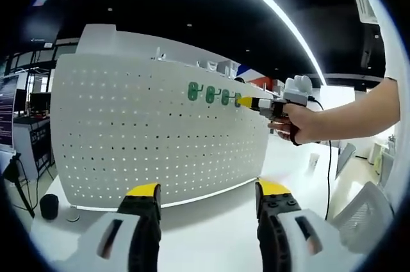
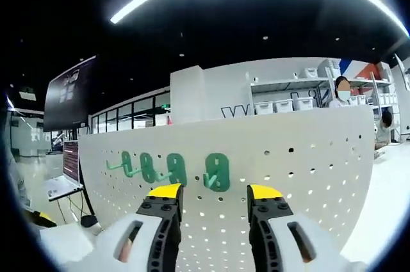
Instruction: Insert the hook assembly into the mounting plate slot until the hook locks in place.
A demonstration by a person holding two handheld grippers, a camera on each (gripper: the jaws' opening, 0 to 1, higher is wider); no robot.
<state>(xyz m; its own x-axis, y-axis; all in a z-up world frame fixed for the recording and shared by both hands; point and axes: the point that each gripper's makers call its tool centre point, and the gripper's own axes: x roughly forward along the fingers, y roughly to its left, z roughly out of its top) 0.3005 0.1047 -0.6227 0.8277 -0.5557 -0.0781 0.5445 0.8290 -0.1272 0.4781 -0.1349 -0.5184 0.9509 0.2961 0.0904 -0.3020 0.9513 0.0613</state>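
Fingers on the left gripper (image 1: 208,198) were spread apart with nothing between them, hanging over the white tabletop (image 1: 211,227) in front of the perforated mounting plate (image 1: 128,137). Right gripper (image 2: 210,196) was the same deal, fingers apart and empty, right up close to the green hooks (image 2: 173,168) sitting in a row along the plate's upper edge.

White tongs (image 1: 208,211) with black jaws, yellow tips; the hand (image 1: 296,123) wears perhaps a dark wristband.
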